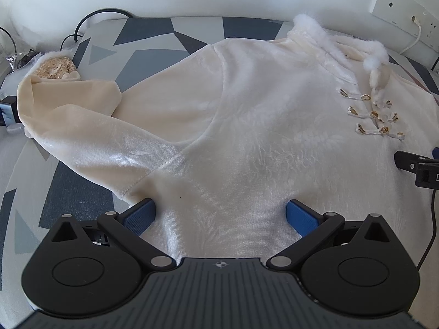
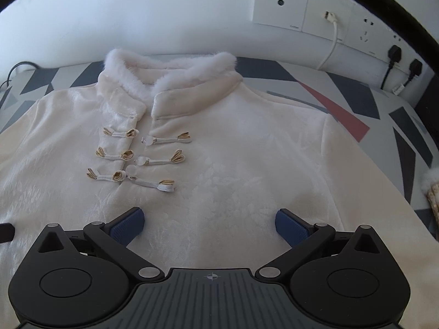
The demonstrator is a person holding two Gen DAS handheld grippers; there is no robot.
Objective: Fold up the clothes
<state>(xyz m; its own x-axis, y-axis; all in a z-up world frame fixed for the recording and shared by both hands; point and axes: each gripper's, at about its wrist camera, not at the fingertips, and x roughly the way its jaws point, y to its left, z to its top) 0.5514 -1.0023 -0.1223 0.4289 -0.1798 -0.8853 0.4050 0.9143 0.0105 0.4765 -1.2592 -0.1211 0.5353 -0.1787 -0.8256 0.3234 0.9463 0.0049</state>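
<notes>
wall sockets behind cream jacket (cables plugged in), patterned sheet beneath.

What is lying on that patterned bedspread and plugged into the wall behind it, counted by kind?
Cream garment: 1
Knot-and-loop fasteners on its front: 3 pairs
Black plugs in the wall sockets: 2
White cable plugged into the wall: 1
Total: 7, counting each fastener pair as one

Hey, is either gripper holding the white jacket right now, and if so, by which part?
Nothing is held. The left gripper and right gripper both stand open over the jacket front, pads apart.
</notes>
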